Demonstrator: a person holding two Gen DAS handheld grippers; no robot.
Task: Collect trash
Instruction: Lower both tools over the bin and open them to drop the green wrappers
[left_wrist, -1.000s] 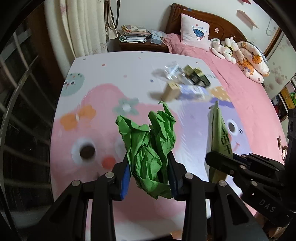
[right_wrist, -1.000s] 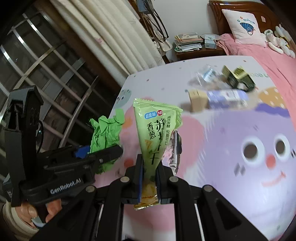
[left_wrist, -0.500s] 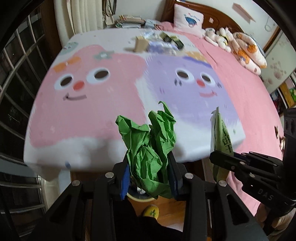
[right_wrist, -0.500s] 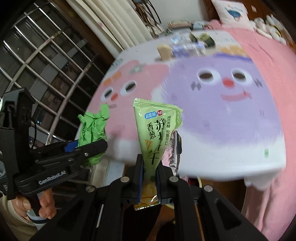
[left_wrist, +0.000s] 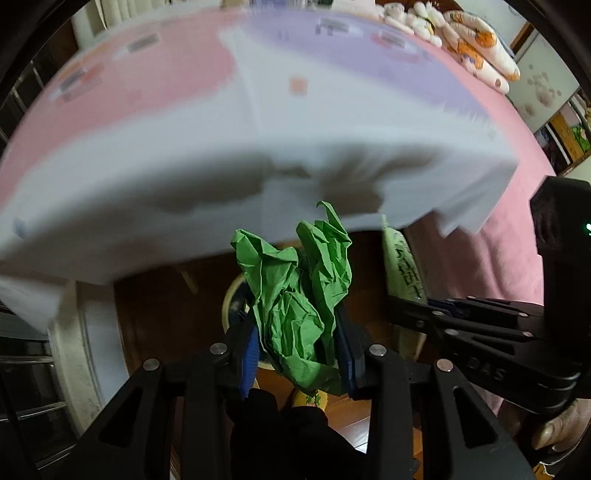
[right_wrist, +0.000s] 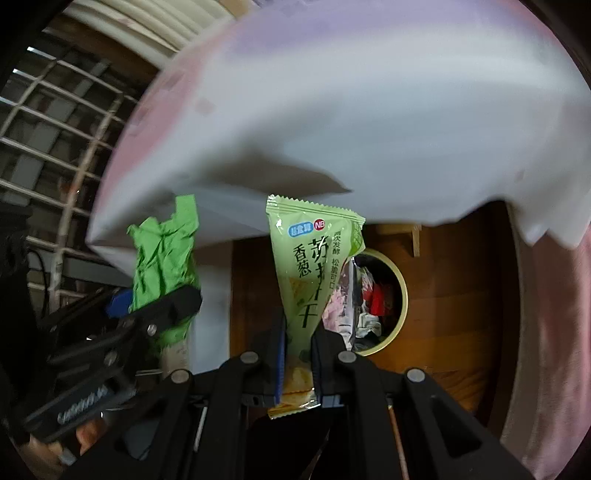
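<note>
Looking down the left wrist view: left gripper (left_wrist: 299, 347) jaws clamped on crumpled green paper (left_wrist: 295, 295), hanging over the rim of a round bin (left_wrist: 231, 295) on the wood floor, below the bed edge (left_wrist: 258, 177). Right gripper (left_wrist: 410, 306) alongside, pinching a snack wrapper (left_wrist: 404, 266). Right wrist view: right gripper (right_wrist: 298, 354) jaws narrow on the wrapper (right_wrist: 310, 258); bin (right_wrist: 400, 291) behind it holds mixed wrappers (right_wrist: 369, 306).
</note>
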